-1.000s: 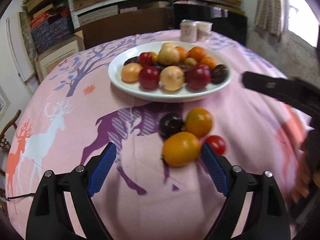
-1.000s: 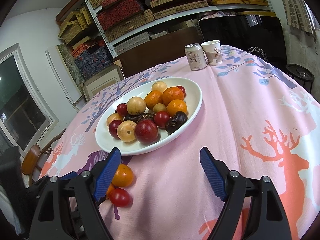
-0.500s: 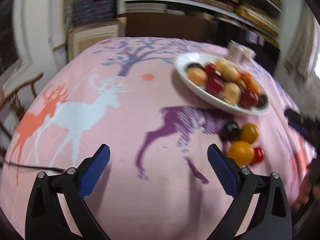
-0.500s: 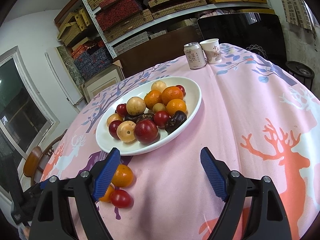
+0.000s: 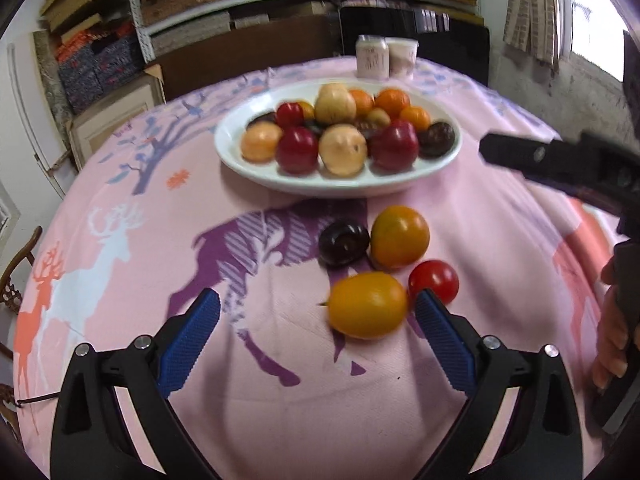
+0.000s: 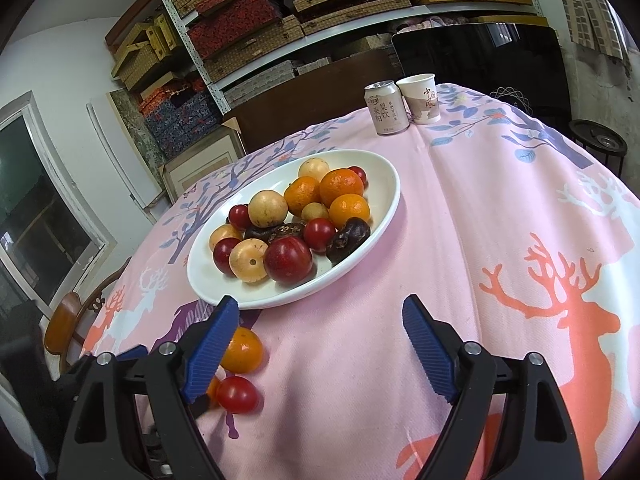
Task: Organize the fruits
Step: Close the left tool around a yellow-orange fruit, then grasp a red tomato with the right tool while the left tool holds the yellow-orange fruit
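Oval yellow-orange fruit [image 5: 367,305] just inside my left claw [image 5: 316,320], toward its right pad.

It lies crosswise on the pink deer-print surface [image 5: 280,400], near side of the white oval plate [image 5: 240,160]. My left claw has just been opening and grips nothing; right claw [image 6: 316,344] also open, farther off.

Round desk [image 6: 500,208] under a pink deer-print cloth: a white oval plate [image 6: 384,184] heaped with fruit sits mid-desk, a drinks can [image 6: 386,109] and paper cup [image 6: 422,98] touching at the far edge, and four loose fruits [image 5: 380,264] clustered just near-side of the plate.
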